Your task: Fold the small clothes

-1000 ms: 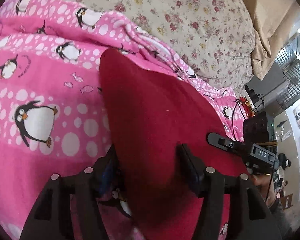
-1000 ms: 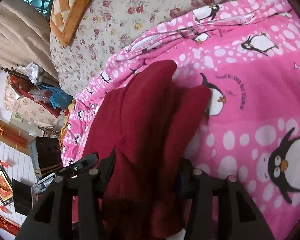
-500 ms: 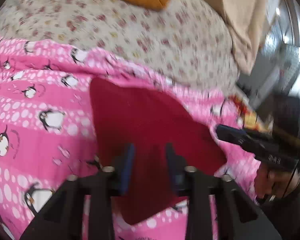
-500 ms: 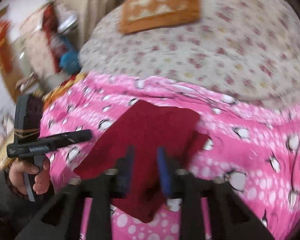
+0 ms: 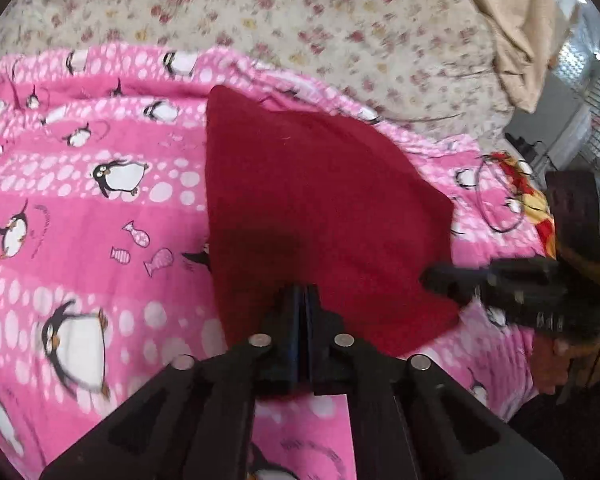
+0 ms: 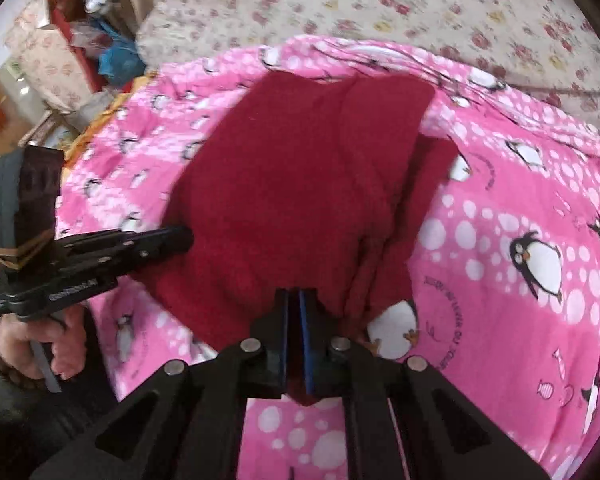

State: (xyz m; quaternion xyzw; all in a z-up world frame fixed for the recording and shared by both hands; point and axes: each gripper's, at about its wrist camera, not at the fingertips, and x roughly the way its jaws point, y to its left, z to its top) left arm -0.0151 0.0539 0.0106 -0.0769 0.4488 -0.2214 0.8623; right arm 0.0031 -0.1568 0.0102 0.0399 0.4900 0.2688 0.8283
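Red garment point(image 5: 316, 208) is lying on the pink penguin blanket point(image 5: 100, 216) of the bed, while left gripper point(image 5: 300, 300) and right gripper point(image 6: 294, 304) are each pinching its near edge with jaws nearly closed.

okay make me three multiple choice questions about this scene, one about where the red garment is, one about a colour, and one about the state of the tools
1. Where does the red garment lie?
A. on the pink penguin blanket
B. on a wooden floor
C. inside a basket

2. What colour is the sheet beyond the pink penguin blanket?
A. plain blue
B. cream with small flowers
C. black

3. How do the fingers of the left tool and the right tool stand?
A. both spread wide
B. only the left one closed
C. both closed on the garment's near edge

Answers: 1 A, the blanket shows on all sides of the cloth; 2 B, the floral sheet fills the far part of both views; 3 C, each pair of pads is pressed together over red fabric.
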